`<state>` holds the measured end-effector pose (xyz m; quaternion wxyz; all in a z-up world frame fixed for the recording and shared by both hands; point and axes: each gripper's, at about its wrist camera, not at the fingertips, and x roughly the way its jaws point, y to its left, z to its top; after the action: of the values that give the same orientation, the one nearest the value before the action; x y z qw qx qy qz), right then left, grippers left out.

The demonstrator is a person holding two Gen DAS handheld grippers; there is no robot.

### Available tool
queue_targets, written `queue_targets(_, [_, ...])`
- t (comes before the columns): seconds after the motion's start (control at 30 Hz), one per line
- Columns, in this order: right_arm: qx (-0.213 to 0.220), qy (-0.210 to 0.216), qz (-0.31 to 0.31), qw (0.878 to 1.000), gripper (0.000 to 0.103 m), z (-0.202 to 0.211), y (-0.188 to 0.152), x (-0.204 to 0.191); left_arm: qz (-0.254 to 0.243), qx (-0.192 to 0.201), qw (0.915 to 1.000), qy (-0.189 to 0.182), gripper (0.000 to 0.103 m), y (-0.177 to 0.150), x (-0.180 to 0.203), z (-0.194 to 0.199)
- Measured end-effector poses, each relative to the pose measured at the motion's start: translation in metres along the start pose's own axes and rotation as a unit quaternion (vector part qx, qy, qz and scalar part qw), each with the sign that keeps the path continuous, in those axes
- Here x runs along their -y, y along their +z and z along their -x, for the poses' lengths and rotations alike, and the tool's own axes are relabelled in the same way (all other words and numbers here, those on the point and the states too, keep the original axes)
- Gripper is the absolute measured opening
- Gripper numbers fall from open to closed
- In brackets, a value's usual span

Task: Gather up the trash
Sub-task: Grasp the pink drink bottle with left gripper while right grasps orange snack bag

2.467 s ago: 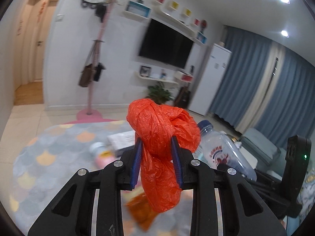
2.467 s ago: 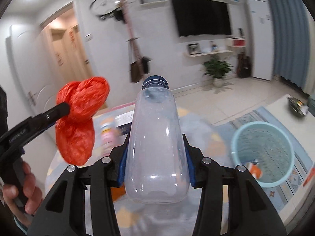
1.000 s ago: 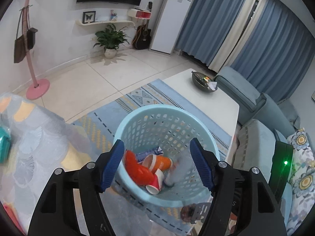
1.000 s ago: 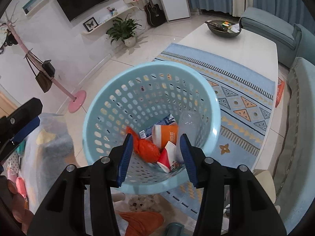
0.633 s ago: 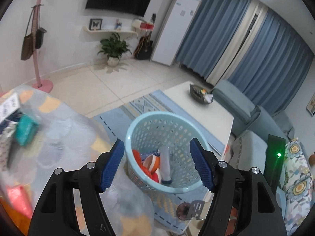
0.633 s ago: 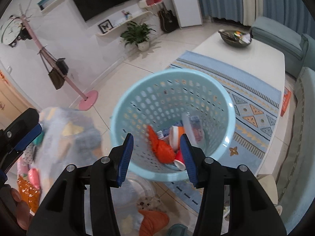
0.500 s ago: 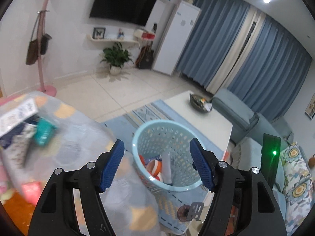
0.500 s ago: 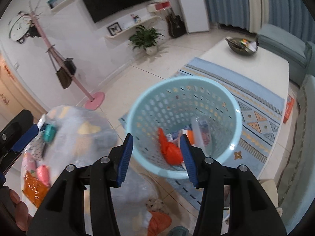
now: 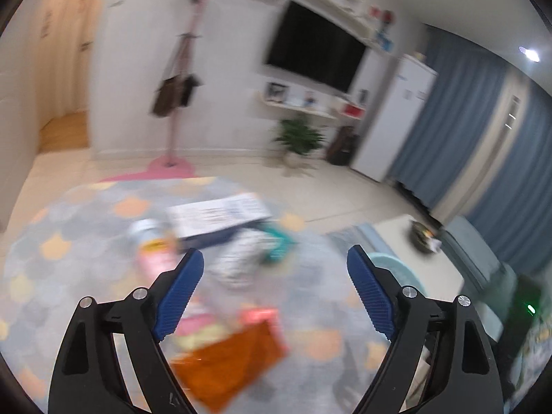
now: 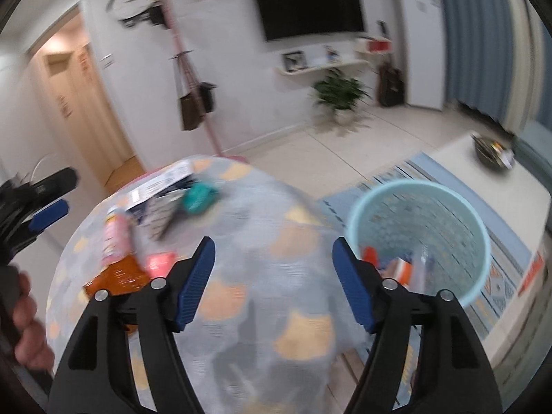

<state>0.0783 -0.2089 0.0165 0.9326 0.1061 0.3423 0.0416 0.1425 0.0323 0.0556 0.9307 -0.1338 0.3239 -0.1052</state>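
Both views are blurred by motion. My left gripper (image 9: 272, 258) hangs over the round table with its jaws opening wide and nothing between them. Below it lie an orange packet (image 9: 227, 362), a pink bottle (image 9: 151, 252), a patterned wrapper (image 9: 238, 258) and a teal item (image 9: 279, 241). My right gripper (image 10: 273, 245) is also opening and empty, above the table's near side. To its right the light-blue basket (image 10: 419, 193) stands on the floor, holding the orange bag (image 10: 371, 253), a cup and the clear bottle (image 10: 422, 265).
A white box (image 9: 217, 217) lies at the table's far side, and a small red packet (image 10: 158, 264) lies beside the orange one. A hand (image 10: 24, 324) holds the left gripper at the left edge of the right wrist view. A white coffee table (image 10: 483, 186), rug and sofa lie to the right.
Both views have swung away from the basket to the table. Both pairs of jaws stand wider than before. The orange bag and the bottle, held earlier, lie in the basket.
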Motion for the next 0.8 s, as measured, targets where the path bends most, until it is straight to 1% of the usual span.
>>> queue_targets(0.1, [-0.006, 0.026, 0.024, 0.999, 0.070, -0.005, -0.006, -0.029, 0.047, -0.020, 0.9985, 0.022, 0.084, 0.006, -0.043, -0.007])
queue_targets(0.2, [-0.017, 0.051, 0.040, 0.998, 0.073, -0.011, -0.020, -0.056, 0.086, -0.046, 0.9942, 0.045, 0.084, 0.004, -0.078, -0.022])
queue_targets(0.23, [-0.021, 0.058, 0.043, 0.997, 0.075, -0.013, -0.026, -0.064, 0.099, -0.056, 0.9925, 0.045, 0.084, 0.004, -0.088, -0.030])
queue_targets(0.33, [-0.034, 0.081, 0.058, 0.994, 0.075, -0.018, -0.044, -0.087, 0.120, -0.088, 0.9883, 0.033, 0.084, 0.000, -0.106, -0.049])
queue_targets(0.4, [-0.042, 0.091, 0.073, 0.992, 0.075, -0.018, -0.056, -0.103, 0.121, -0.096, 0.9874, 0.032, 0.084, 0.000, -0.110, -0.056])
queue_targets(0.53, [-0.063, 0.099, 0.103, 0.988, 0.075, -0.026, -0.074, -0.129, 0.107, -0.119, 0.9869, 0.019, 0.084, -0.002, -0.109, -0.073])
queue_targets(0.63, [-0.071, 0.098, 0.103, 0.987, 0.075, -0.029, -0.082, -0.135, 0.084, -0.141, 0.9859, 0.031, 0.081, -0.006, -0.105, -0.088])
queue_targets(0.7, [-0.075, 0.098, 0.096, 0.988, 0.075, -0.031, -0.080, -0.132, 0.078, -0.153, 0.9847, 0.031, 0.071, -0.008, -0.106, -0.094])
queue_targets(0.77, [-0.077, 0.096, 0.088, 0.988, 0.075, -0.033, -0.078, -0.129, 0.080, -0.165, 0.9828, 0.024, 0.063, -0.012, -0.109, -0.100])
queue_targets(0.8, [-0.078, 0.096, 0.085, 0.989, 0.075, -0.034, -0.077, -0.127, 0.082, -0.164, 0.9830, 0.018, 0.062, -0.013, -0.112, -0.099])
